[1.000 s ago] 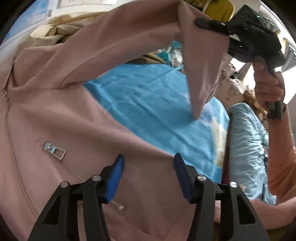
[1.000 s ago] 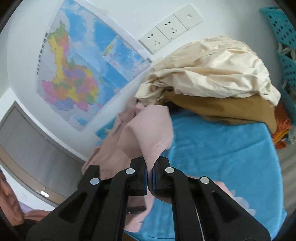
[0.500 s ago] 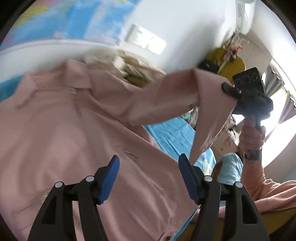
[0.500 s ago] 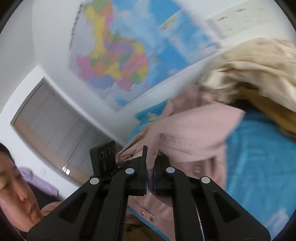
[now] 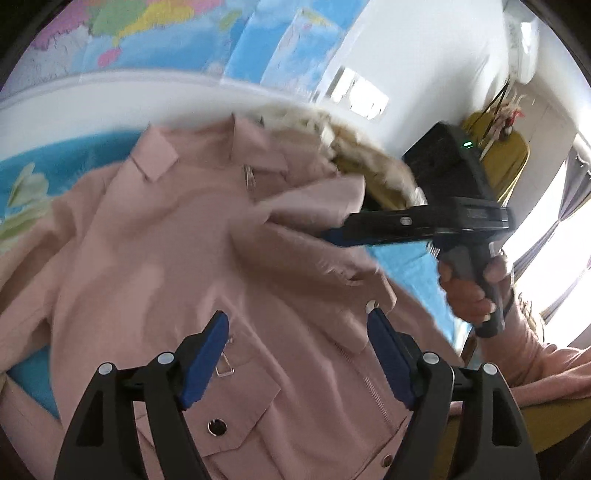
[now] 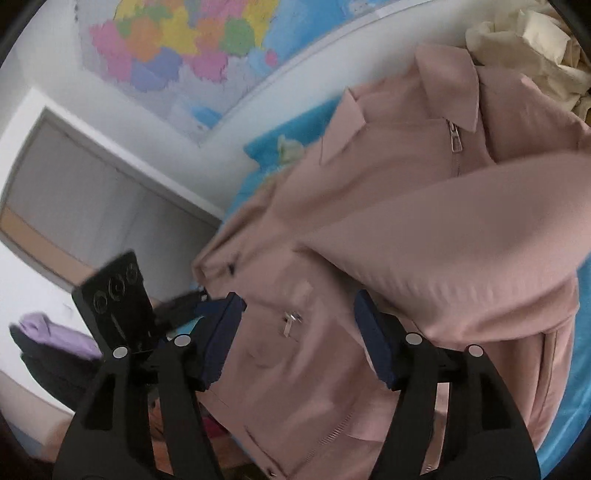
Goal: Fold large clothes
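the pink jacket (image 5: 155, 258) lies front up on a blue cloth (image 5: 55, 162) spread over the desk, its collar toward the wall map (image 5: 155, 33) and its zip closed to the neck. one sleeve (image 6: 454, 236) is folded across the jacket's chest.

the left hand-held gripper (image 5: 297, 354) hangs over the jacket's lower front, above a flap pocket with a dark snap. its jaws have just been opening and stand wide apart, with only the jacket's flat cloth below them and nothing pinched.

the right hand-held gripper (image 6: 297, 339) sits over the jacket beside the folded sleeve, a hand (image 5: 469, 280) gripping its handle. its jaws have just sprung apart; a small zip pull shows between the pads, but the pads press on nothing.

past the jacket's collar, a heap of cream cloth (image 6: 535, 48) lies against the wall.
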Demonstrator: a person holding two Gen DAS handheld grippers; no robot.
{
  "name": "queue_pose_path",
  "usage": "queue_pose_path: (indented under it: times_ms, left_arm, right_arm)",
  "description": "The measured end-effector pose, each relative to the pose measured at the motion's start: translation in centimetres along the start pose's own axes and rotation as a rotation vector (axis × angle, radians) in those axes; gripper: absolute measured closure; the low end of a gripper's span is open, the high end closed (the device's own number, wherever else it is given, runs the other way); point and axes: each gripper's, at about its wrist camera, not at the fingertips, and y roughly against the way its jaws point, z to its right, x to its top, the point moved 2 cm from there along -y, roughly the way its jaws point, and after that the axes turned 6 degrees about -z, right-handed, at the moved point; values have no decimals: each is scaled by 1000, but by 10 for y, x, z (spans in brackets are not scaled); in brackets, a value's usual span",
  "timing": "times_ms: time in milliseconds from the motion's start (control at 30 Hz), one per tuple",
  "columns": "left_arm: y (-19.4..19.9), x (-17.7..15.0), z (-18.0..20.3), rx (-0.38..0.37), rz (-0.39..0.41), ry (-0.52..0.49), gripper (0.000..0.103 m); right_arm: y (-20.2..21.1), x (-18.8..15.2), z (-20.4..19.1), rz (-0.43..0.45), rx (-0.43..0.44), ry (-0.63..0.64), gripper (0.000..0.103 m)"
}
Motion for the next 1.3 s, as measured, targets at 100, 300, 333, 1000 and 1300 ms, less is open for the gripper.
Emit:
queue_pose_path:
  times_ms: [100, 300, 333, 1000, 1300]
  left_arm:
    - [-17, 3, 11, -21, -43, -39, 27]
    - [-65, 16, 34, -20, -167, -104, 25]
    - [-77, 19, 37, -16, -201, -100, 25]
    - [-101, 47, 23, 117, -181, 6, 93]
    - [-36, 66, -61, 305, -91, 170, 80]
  right_arm:
    - [24, -16, 0, 50, -11, 41, 36]
    - [95, -28, 49, 267, -188, -24, 30]
    - [99, -28, 65, 278, -238, -61, 30]
    - [65, -19, 129, 182, -328, -54, 96]
    - [109, -36, 186, 258, -236, -282, 98]
